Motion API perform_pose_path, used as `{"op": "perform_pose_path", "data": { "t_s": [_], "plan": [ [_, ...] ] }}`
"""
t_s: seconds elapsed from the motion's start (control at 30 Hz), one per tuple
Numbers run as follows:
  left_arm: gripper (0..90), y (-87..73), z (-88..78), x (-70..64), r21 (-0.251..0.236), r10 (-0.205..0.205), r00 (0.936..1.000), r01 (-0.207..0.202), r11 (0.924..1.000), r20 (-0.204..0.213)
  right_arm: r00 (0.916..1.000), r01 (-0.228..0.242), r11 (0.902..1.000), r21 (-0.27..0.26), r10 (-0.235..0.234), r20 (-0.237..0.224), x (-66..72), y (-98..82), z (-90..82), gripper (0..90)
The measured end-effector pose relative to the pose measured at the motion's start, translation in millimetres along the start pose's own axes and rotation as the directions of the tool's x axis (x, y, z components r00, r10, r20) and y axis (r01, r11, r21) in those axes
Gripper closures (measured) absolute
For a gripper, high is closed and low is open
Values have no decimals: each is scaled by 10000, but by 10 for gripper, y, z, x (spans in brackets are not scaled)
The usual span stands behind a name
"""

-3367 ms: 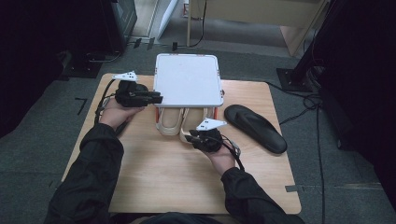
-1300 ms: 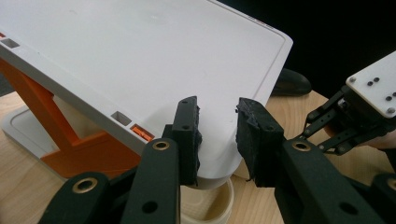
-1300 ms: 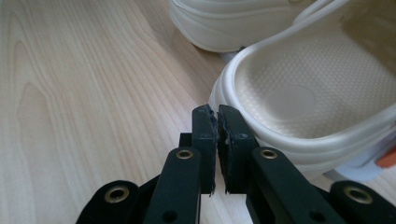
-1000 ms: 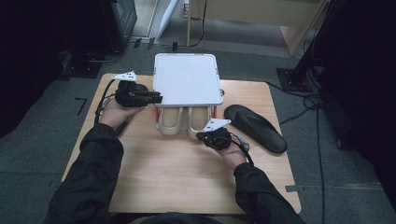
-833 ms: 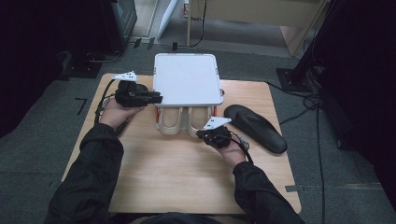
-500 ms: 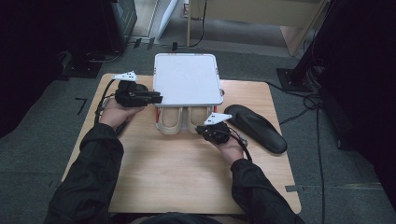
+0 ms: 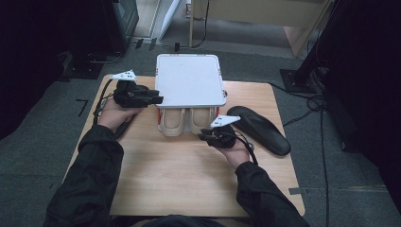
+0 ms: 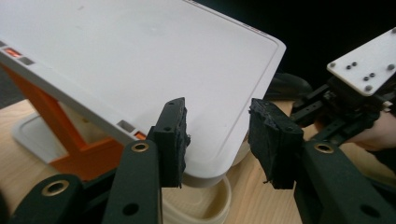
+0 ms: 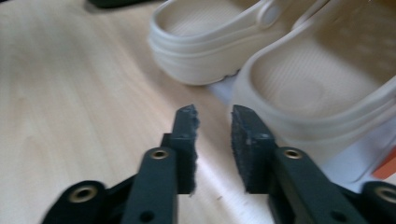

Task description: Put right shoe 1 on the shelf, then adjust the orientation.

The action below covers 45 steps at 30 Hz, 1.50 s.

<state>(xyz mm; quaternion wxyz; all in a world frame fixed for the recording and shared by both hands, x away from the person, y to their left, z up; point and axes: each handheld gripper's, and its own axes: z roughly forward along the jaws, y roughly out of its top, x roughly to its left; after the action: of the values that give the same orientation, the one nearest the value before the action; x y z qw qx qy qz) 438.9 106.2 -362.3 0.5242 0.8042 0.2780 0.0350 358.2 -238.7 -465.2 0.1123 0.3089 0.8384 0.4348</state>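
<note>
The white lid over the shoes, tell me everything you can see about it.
The white lid is a flat, smooth rectangular panel with rounded corners and a faint inset border, plastic by the look of it. It is raised, tilted above an orange-sided box, covering all but the heel ends of two cream clogs. The left gripper is open at its near corner; contact cannot be told.

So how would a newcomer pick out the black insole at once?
Start at the wooden table and find the white shoebox lid at its far middle. Right of it lies the black insole, flat and dark, unlike the two cream clogs under the lid.
</note>
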Motion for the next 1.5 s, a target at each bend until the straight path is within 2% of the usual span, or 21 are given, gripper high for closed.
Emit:
{"op": "perform_pose_path", "data": {
  "t_s": [0.07,0.13,0.2,0.33,0.57,0.7,0.8,0.9,1.0,1.07,1.17,1.27,1.37,1.5],
  "plan": [
    [551,-9,-55,2,154,90,9996,-86,9998,-263,9991,-233,9997,87,236,-346,7,-21,-40,628],
    [541,-33,-116,16,108,24,9991,-20,9999,-430,9968,-480,9988,115,486,-639,13,-53,-74,578],
    [535,-66,-172,35,40,-77,9983,80,10000,-584,9967,-370,9991,211,384,-709,39,-77,-114,538],
    [508,-156,-243,59,239,16,9948,8,9997,-1020,9970,-104,9999,110,112,-765,95,-133,-207,500],
    [479,-342,-329,131,360,-140,9880,197,9992,-1541,9947,-121,9997,192,140,-1021,101,-165,-266,470],
    [465,-480,-375,195,346,-396,9826,466,9983,-1817,9934,-1,9999,138,17,-1145,112,-167,-266,434],
    [452,-581,-395,255,366,-537,9762,627,9974,-2101,9935,4,9996,298,30,-1136,122,-177,-246,415],
    [447,-671,-394,337,445,-748,9688,877,9952,-2362,9959,64,9992,404,-27,-902,132,-182,-214,426],
    [450,-750,-372,408,571,-783,9650,955,9938,-2504,9958,-57,9999,105,67,-919,133,-185,-205,437],
    [453,-798,-353,464,568,-989,9635,1164,9916,-2487,9952,-165,9999,-2,164,-964,125,-183,-198,440],
    [473,-839,-335,518,583,-827,9608,1016,9931,-2645,9955,-102,9999,-65,96,-945,127,-185,-193,442],
    [478,-840,-328,544,375,-922,9575,1064,9936,-2734,9961,-130,9999,-33,127,-872,134,-187,-193,444],
    [482,-871,-282,588,558,-965,9547,1167,9916,-2816,9964,-222,9997,-60,217,-818,130,-188,-197,446],
    [487,-941,-202,665,876,-964,9478,1286,9878,-3039,9970,-311,9995,-88,304,-706,112,-188,-206,449]
  ]
}}
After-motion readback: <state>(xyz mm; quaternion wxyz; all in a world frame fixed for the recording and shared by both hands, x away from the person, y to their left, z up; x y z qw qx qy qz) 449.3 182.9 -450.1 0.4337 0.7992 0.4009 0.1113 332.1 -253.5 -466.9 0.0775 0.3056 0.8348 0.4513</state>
